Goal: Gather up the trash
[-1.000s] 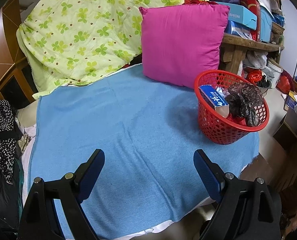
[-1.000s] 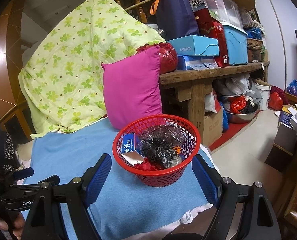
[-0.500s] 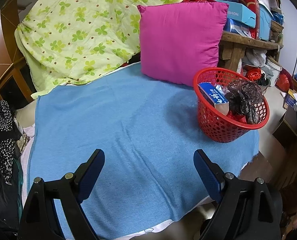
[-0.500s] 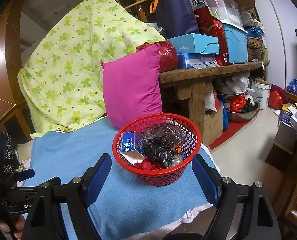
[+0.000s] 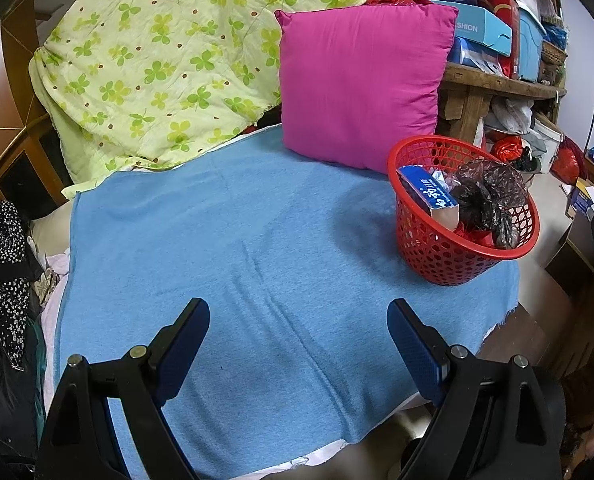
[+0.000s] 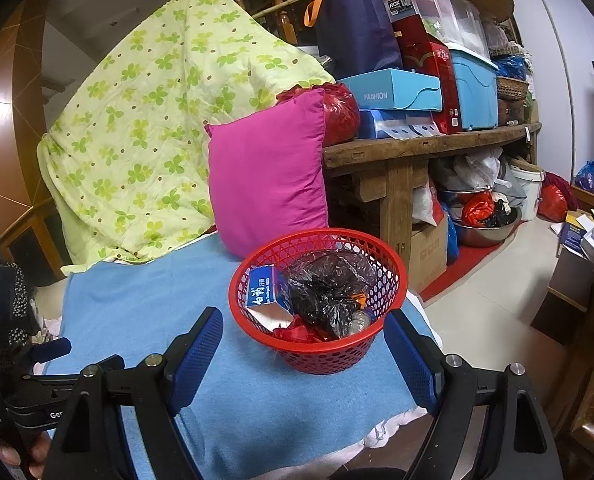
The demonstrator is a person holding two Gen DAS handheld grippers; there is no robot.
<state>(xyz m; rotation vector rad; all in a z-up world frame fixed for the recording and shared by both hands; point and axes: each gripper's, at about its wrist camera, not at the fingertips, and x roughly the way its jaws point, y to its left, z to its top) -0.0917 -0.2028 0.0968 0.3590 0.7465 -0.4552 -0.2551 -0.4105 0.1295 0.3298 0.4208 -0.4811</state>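
While both grippers hang over the blue towel (image 5: pixel 257 240), nothing sits between either pair of fingers. Left gripper (image 5: pixel 299 334): fingers spread wide, pointing down at bare towel, w/ the red basket (image 5: pixel 449 264) off to its right near the towel's edge. Right gripper (image 6: pixel 303 344): fingers also spread wide, basket (image 6: pixel 329 356) just ahead, framed between them but not touched.

Trash is in the basket: a blue-and-white carton (image 6: pixel 263 292) leaning on the left side, a crumpled dark plastic bag (image 6: pixel 325 292) in the middle, red wrapper bits (image 6: pixel 297 334) at the bottom, plus a small metallic piece, can't tell what.

Pink cushion (image 5: pixel 361 84) stands upright right behind the basket, leaning on the green clover quilt (image 5: pixel 157 60). Wooden shelf (image 6: pixel 429 144) to the right, loaded w/ boxes and bins. In the right-wrist view, bottom left, a hand (image 6: pixel 17 454) grips the left gripper's handle.
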